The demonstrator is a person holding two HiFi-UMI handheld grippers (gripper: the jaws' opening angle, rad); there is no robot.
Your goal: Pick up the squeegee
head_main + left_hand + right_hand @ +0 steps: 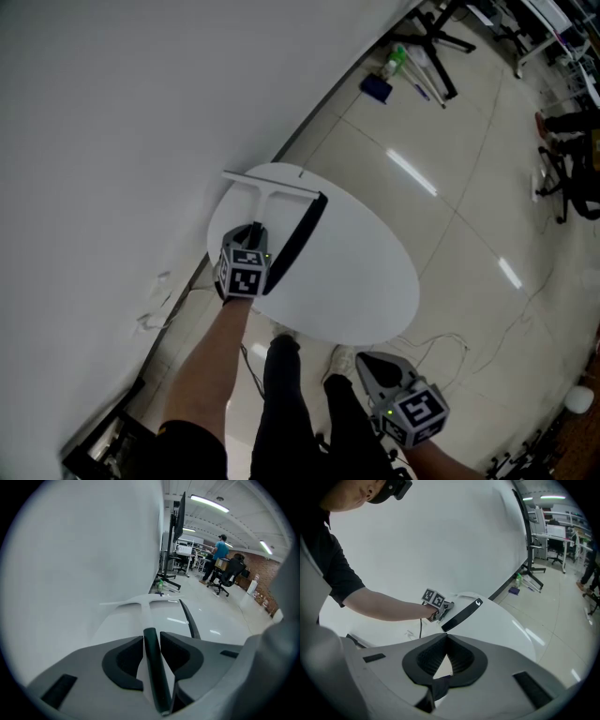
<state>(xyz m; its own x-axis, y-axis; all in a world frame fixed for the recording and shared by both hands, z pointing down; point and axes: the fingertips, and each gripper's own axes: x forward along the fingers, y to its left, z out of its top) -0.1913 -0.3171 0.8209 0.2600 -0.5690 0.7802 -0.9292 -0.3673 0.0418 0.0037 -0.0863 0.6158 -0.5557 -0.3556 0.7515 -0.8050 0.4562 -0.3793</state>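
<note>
The squeegee lies on a round white table (375, 281). Its white T-shaped head (272, 185) is at the far edge by the wall, and a white shaft leads back to a slim dark handle (152, 667). My left gripper (255, 232) is down at the table's left side, its jaws open, one on each side of that handle (152, 637); a thin gap shows at the right pad. A long black bar (298, 236) lies slanted just right of it. My right gripper (364, 359) hangs off the table's near right edge, its tips (446, 638) shut together on nothing.
A white wall (122, 141) runs along the table's left and far side. A cable (441, 342) trails over the tiled floor by the table. A green bottle (396, 61) and a blue object (375, 89) sit by the wall beyond. People and office chairs (225, 569) are far off.
</note>
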